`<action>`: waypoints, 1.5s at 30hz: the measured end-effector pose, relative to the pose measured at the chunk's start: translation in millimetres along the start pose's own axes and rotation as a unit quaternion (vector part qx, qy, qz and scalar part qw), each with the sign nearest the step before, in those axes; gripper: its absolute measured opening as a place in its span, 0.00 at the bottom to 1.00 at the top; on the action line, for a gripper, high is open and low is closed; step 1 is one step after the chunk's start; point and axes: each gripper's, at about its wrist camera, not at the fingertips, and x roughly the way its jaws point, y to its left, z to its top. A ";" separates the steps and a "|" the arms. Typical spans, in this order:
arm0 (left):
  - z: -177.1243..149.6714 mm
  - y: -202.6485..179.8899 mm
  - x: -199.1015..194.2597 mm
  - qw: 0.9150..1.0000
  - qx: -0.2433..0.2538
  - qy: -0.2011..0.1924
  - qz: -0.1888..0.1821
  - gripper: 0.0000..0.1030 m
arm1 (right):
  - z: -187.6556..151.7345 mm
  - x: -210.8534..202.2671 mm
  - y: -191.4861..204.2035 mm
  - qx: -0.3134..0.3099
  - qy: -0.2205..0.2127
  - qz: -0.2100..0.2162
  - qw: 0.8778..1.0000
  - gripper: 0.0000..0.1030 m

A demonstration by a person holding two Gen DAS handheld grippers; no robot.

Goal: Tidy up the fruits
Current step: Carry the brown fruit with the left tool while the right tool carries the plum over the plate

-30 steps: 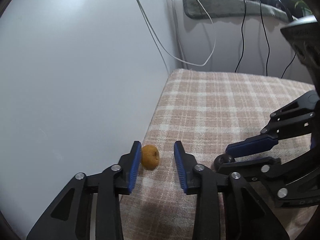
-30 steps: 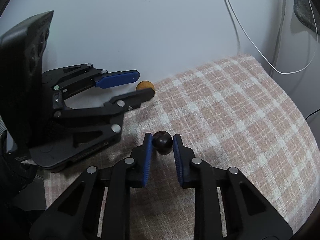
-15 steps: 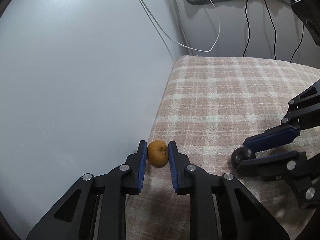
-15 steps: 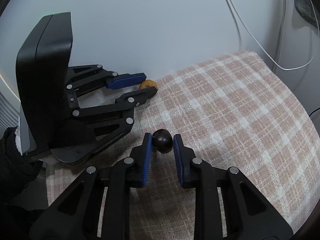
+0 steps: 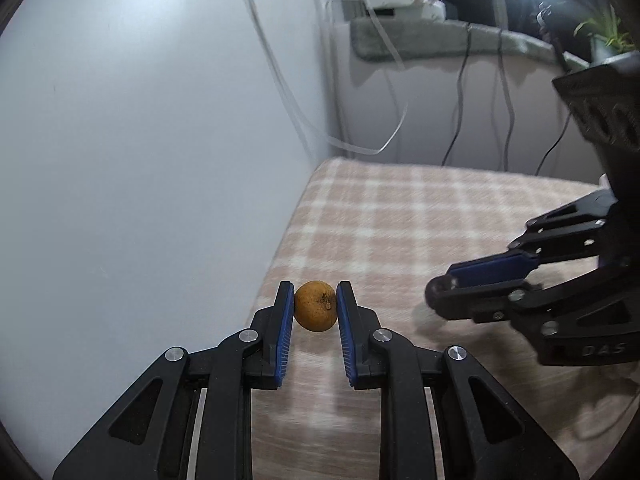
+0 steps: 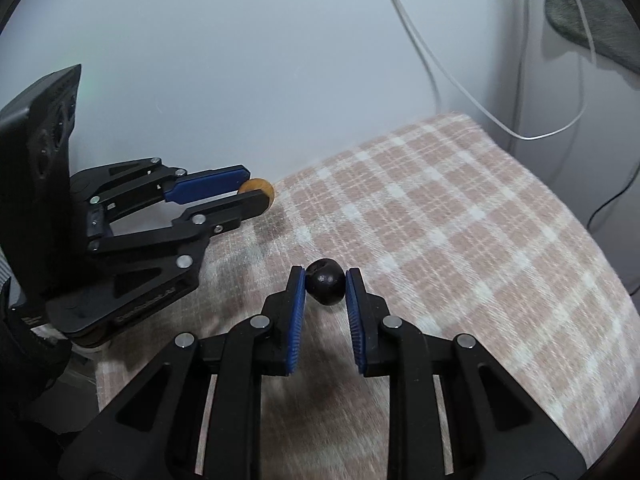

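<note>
left gripper [image 5: 316, 306]: closed narrow on a small brown fruit [image 5: 315, 306], pinched between the blue pads; held above the checked cloth [image 5: 400, 216] near the wall edge | right gripper [image 6: 326, 288]: closed narrow on a dark round fruit [image 6: 325, 287]; held over the same cloth | beyond: white cables [image 5: 288, 92] seen hanging along the wall [image 5: 140, 120]

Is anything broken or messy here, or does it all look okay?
Nothing looks broken or spilled. The left gripper pinches a small orange-brown fruit, and the right gripper pinches a small dark round fruit. The checked cloth lies flat. Only some cables dangle behind.
</note>
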 end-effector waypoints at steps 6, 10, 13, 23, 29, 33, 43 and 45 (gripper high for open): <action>10.3 -24.3 -25.8 0.998 -0.005 -0.029 -0.050 0.19 | -17.1 -44.6 -3.5 0.018 -0.019 -0.035 0.999 0.21; 18.0 -49.4 -33.9 0.995 -0.006 -0.044 -0.085 0.19 | -32.4 -80.9 -8.3 0.035 -0.036 -0.061 0.997 0.21; 23.9 -68.4 -41.0 0.992 -0.006 -0.052 -0.111 0.19 | -45.9 -110.7 -12.4 0.043 -0.050 -0.084 0.994 0.21; 27.6 -134.4 -66.4 0.980 0.017 -0.070 -0.186 0.19 | -95.1 -199.2 -34.0 0.093 -0.093 -0.148 0.980 0.21; 35.8 -168.9 -75.0 0.971 0.029 -0.076 -0.225 0.19 | -129.1 -246.0 -52.2 0.130 -0.110 -0.192 0.967 0.21; 43.0 -194.8 -78.7 0.965 0.040 -0.080 -0.248 0.19 | -149.8 -269.2 -67.4 0.156 -0.115 -0.219 0.956 0.21; 53.9 -251.4 -75.9 0.953 0.069 -0.072 -0.285 0.19 | -183.8 -301.7 -103.9 0.204 -0.124 -0.255 0.937 0.21; 56.1 -262.5 -72.9 0.950 0.073 -0.066 -0.296 0.19 | -187.5 -303.3 -109.4 0.210 -0.123 -0.258 0.935 0.21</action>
